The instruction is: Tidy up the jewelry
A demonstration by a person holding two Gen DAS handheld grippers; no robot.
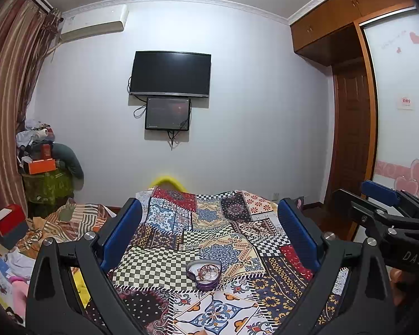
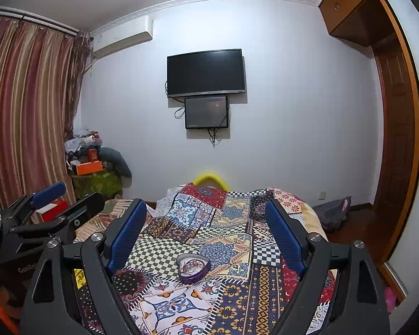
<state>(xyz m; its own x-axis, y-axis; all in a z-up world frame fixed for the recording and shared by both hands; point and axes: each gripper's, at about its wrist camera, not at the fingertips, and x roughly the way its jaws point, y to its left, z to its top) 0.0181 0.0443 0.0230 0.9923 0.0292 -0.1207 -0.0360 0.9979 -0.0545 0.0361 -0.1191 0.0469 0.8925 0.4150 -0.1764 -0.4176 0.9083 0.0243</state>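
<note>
A purple heart-shaped jewelry box (image 1: 204, 274) sits open on the patchwork bedspread (image 1: 209, 223), with a tangle of rings and chains inside. It also shows in the right wrist view (image 2: 193, 268). My left gripper (image 1: 209, 223) is open and empty, held above and behind the box. My right gripper (image 2: 205, 223) is also open and empty, at about the same height. The right gripper shows at the right edge of the left wrist view (image 1: 388, 209); the left gripper shows at the left of the right wrist view (image 2: 53, 203).
A bed with a patterned spread (image 2: 237, 251) fills the foreground. A wall TV (image 1: 170, 74) and a small screen hang ahead. Cluttered boxes and cloth (image 1: 42, 167) stand at the left by the curtains. A wooden wardrobe (image 1: 354, 111) is at the right.
</note>
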